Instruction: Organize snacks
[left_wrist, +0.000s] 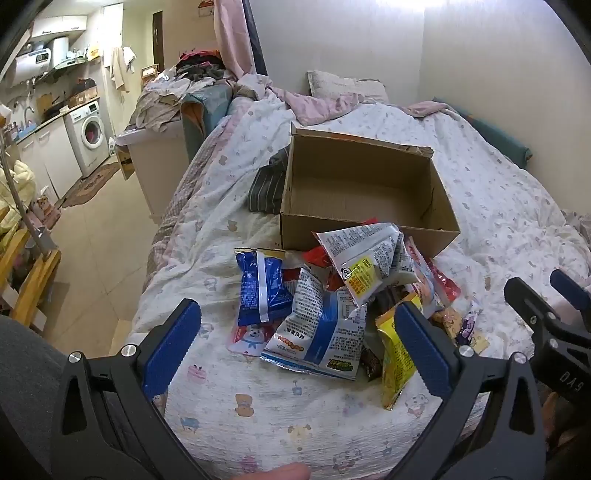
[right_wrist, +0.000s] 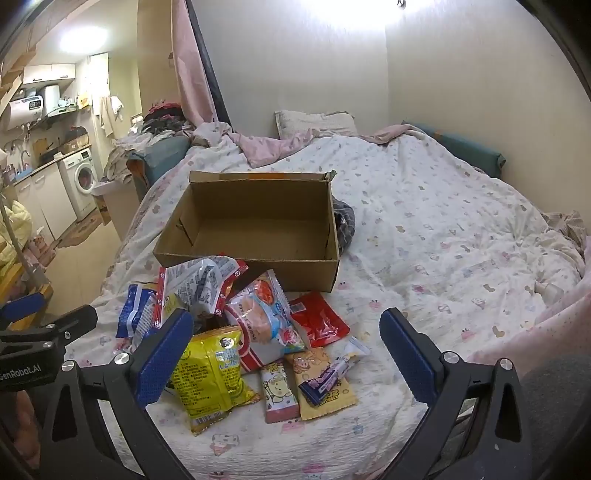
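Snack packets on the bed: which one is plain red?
The flat red packet lying beside the box's near corner; the others carry printed pictures or text.

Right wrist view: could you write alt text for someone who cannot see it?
A pile of snack packets lies on a patterned bedspread in front of an empty open cardboard box. The right gripper hovers over the packets, jaws wide apart and holding nothing. A kitchen with a washing machine shows far left.

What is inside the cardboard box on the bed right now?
The cardboard box looks empty: only its bare brown floor and walls show. The strip of floor just behind its near wall is hidden in both views. The snack packets all lie outside, piled on the bedcover in front.
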